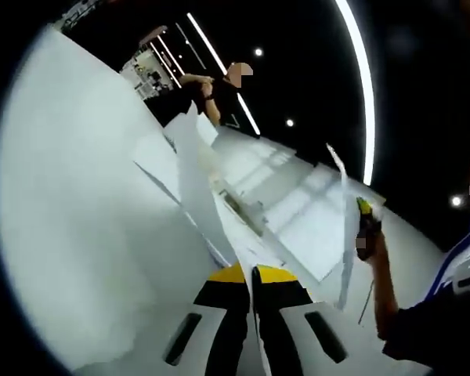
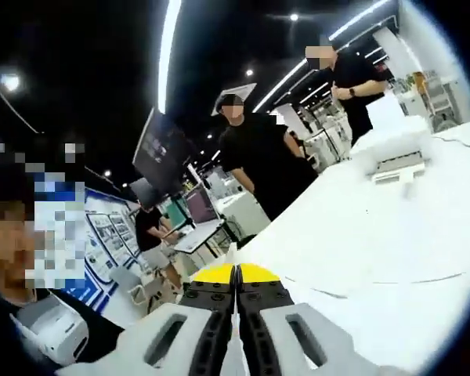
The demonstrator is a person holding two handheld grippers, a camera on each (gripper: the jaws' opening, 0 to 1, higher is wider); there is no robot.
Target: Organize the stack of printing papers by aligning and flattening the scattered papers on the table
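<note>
Left gripper (image 1: pixel 251 286), yellow-tipped with pale grey jaws, has its jaws drawn together on the near edge of a thin white sheet of printing paper (image 1: pixel 194 184) that rises ahead of it and bows over, edge-on to the camera; beyond the tips more loose white papers (image 1: pixel 298 215) lie scattered and overlapping on the white table (image 1: pixel 78 235), and to the right of the jaws another sheet (image 1: pixel 346 235) stands up on edge near a person's hand (image 1: pixel 368 227); judging from the way the held sheet droops, the paper is very light and limp, easy to crease or tear, and slick against its neighbours, so it would best be taken at a margin or corner with a gentle pinch, and a stack squared by nudging its edges rather than pressing the faces; right gripper (image 2: pixel 236 286), of the same yellow and grey build, has its jaws together with what looks like a thin white paper edge (image 2: pixel 233 258) between the tips, though whether it is truly clamped I cannot tell; ahead and to the right of it the table runs on with a white boxy device (image 2: pixel 395 153) far off, and people in black shirts (image 2: pixel 258 149) stand beyond the tips.
</note>
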